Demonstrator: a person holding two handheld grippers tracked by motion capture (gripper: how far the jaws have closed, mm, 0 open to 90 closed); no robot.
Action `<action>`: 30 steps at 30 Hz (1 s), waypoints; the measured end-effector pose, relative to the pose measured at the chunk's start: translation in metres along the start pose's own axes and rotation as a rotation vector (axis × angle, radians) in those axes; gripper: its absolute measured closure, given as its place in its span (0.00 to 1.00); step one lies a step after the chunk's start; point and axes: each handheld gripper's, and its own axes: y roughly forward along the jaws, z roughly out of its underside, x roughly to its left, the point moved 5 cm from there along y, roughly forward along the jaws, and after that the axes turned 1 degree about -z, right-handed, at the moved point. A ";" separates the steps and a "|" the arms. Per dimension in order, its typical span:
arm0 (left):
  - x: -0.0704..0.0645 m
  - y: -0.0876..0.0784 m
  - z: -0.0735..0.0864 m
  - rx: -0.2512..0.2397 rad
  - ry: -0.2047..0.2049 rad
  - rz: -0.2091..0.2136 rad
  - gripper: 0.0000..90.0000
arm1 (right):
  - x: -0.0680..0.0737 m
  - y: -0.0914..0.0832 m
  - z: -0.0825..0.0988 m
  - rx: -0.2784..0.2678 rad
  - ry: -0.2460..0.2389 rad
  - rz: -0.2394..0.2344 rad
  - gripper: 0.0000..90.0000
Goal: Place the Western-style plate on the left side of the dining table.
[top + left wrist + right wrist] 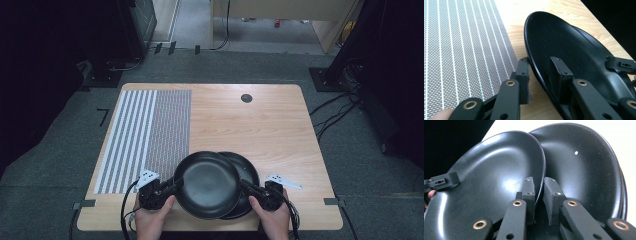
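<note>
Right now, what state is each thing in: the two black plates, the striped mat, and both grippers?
Upper black round plate: tilted, lifted off the lower one, gripped at both side rims.
Lower black round plate: flat on the wooden table, partly covered by the upper plate.
Grey-and-white striped mat: spread flat, untouched.
Left gripper: jaws astride the upper plate's rim, one inside, one outside.
Right gripper: jaws astride the opposite rim.

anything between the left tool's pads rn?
Yes: the rim of the top black plate sits between the left tool's pads, one pad outside the rim, one inside. Clearest in the left gripper view.
</note>
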 end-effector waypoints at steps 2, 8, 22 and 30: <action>0.003 0.000 0.000 0.002 -0.011 0.006 0.81 | 0.002 0.000 -0.002 0.002 0.007 -0.008 0.88; 0.007 0.000 0.001 -0.001 -0.028 0.022 0.82 | 0.006 -0.002 -0.006 0.012 0.032 -0.008 0.88; 0.010 0.001 0.002 -0.012 -0.033 0.036 0.82 | 0.009 0.006 -0.009 0.012 0.101 0.022 0.90; 0.013 0.001 0.003 0.004 -0.053 0.065 0.82 | 0.008 0.012 -0.011 -0.002 0.170 0.005 0.92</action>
